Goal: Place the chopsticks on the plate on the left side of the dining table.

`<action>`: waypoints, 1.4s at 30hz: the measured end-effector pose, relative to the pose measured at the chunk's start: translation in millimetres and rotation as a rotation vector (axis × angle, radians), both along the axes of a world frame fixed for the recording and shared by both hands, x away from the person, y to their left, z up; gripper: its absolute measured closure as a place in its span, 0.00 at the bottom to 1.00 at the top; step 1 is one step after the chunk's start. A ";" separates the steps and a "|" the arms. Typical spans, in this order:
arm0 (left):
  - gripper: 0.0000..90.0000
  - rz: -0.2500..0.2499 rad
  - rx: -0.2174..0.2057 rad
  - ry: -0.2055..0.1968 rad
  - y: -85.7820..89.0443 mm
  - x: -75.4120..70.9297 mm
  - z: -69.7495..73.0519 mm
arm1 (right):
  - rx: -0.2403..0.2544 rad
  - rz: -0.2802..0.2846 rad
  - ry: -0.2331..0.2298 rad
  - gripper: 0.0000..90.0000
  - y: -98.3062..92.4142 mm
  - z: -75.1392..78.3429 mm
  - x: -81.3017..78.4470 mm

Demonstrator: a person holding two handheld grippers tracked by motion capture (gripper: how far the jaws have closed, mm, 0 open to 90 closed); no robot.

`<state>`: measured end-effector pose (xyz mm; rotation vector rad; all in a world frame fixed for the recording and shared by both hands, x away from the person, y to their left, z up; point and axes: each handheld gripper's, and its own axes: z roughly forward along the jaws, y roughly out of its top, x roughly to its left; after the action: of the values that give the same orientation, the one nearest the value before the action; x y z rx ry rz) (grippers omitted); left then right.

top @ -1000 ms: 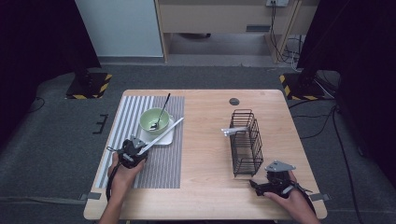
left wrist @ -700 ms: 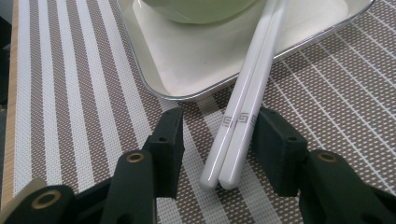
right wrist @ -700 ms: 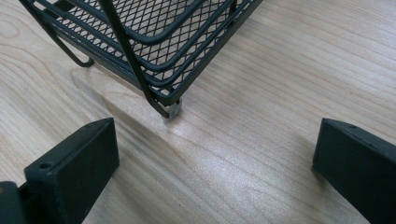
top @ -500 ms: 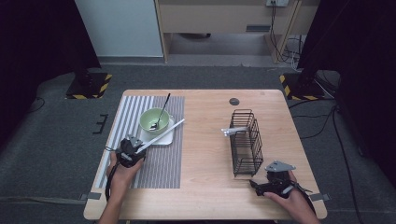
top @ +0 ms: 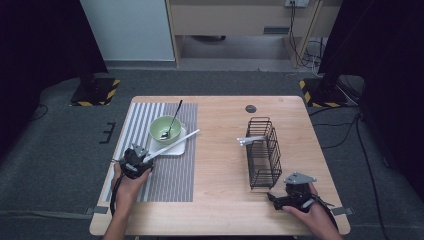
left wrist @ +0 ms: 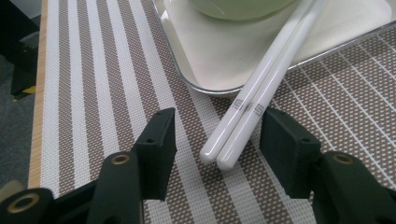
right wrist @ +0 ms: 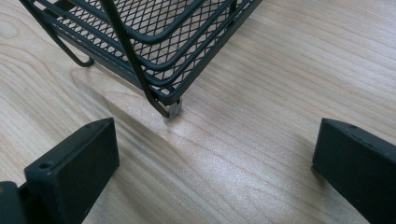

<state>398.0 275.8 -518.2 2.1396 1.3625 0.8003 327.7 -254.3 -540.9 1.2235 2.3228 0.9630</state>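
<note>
Chopsticks (left wrist: 254,95), a white pair lying side by side, run off the top of the left gripper view, so their far ends are cut off there; in the high view (top: 172,145) they show whole, slanting across the white tray (top: 176,148) on the striped mat (top: 170,170) near the worktop's (top: 225,150) left edge. The green bowl (top: 164,129) is clipped to a sliver at the top of the left gripper view. A dark utensil (top: 174,119) leans in the bowl; its tip is too small to make out.

Near ends of the chopsticks rest on the mat just past the tray's rim, between the jaws of the left tool (left wrist: 217,140). Its jaws have just been opening and now stand about half apart, with a gap on each side of the pair, so the pads press on nothing.

Right tool (right wrist: 215,163) sits near the worktop's front right corner, jaws wide and empty, just short of the black wire basket (right wrist: 154,42), whose upper part is cut off. A pale item (top: 250,140) sticks out of the basket's left side; what it is I cannot tell.
</note>
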 end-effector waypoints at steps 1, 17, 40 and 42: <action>0.49 0.001 0.002 -0.004 0.6 -0.7 0.2 | -0.001 0.001 0.002 0.00 -0.1 0.2 -0.2; 0.50 0.053 0.005 -0.018 12.5 5.2 0.1 | -0.001 0.001 0.002 0.00 -0.2 0.2 -0.3; 0.50 0.072 -0.006 -0.049 24.2 5.7 5.1 | 0.001 -0.003 0.000 0.00 -0.1 0.0 -2.5; 0.50 0.073 -0.003 -0.049 23.4 6.7 4.1 | 0.001 -0.003 0.000 0.00 -0.1 0.0 -2.5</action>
<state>404.7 299.2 -514.1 2.0643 1.4232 0.8727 325.2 -254.4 -540.9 1.2275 2.3200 0.9627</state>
